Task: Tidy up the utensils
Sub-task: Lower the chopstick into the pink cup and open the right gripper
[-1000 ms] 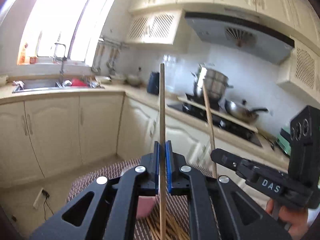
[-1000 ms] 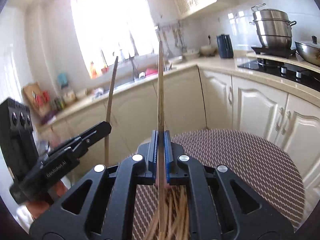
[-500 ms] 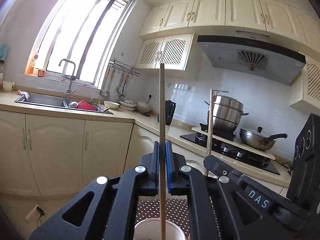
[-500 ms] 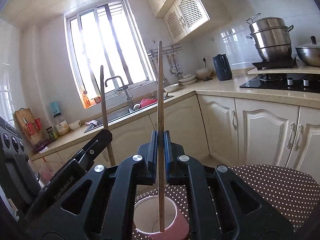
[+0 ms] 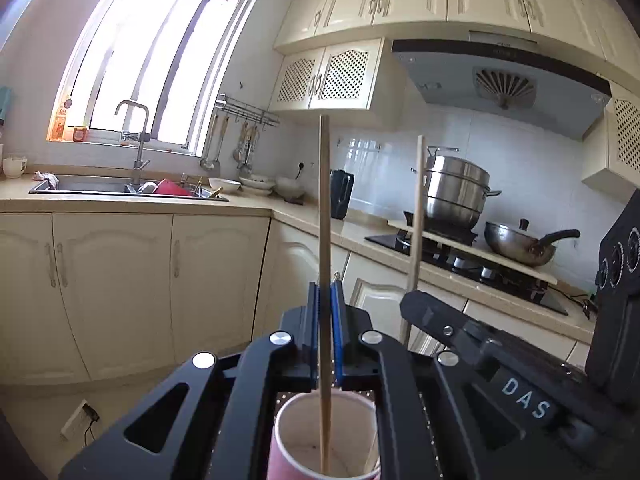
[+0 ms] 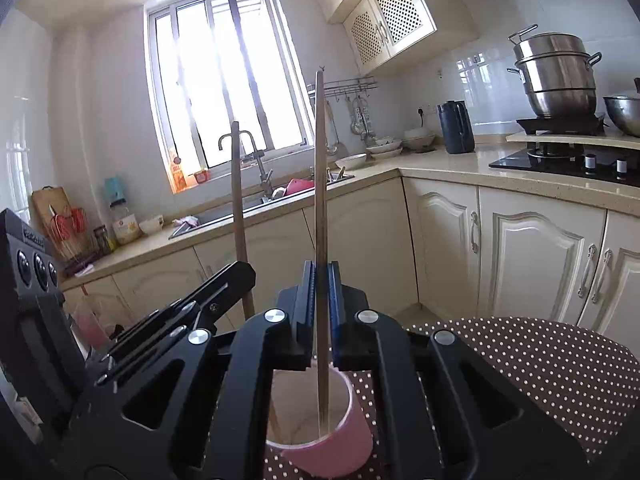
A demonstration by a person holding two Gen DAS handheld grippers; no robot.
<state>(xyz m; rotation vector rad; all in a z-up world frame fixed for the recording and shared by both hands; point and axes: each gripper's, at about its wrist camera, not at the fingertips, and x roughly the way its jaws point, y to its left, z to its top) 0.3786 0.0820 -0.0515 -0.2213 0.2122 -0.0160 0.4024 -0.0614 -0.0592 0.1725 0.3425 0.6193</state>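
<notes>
Chopsticks stand upright in both grippers, one each, and both hang over the same pink cup. In the left wrist view, the left chopstick (image 5: 324,240) runs straight up between the jaws of the left gripper (image 5: 325,320), which are shut on it about midway along its length; its long axis is near vertical, the thick end pointing up past the jaws and the thin end pointing down behind them into the pink cup (image 5: 320,436). That lower tip looks to be at or near the cup's floor, though contact cannot be confirmed. In the right wrist view, the right chopstick (image 6: 320,200) sits the same way: clamped between the closed jaws of the right gripper (image 6: 320,300), upright, top end forward of the jaws, lower end below them inside the cup. Each view also shows the other gripper just beside it with its own stick rising vertically, so the two sticks are close and roughly parallel.

The coming move turns on that vertical alignment: each stick's low end already lies inside the cup rim, directly beneath its jaws, so my judgement is that parting the jaws would let each one settle in. Neither hand is clearly nearer. A light cup could tip if a stick leans on its wall.

The cup rests on a brown dotted mat (image 6: 540,360).
</notes>
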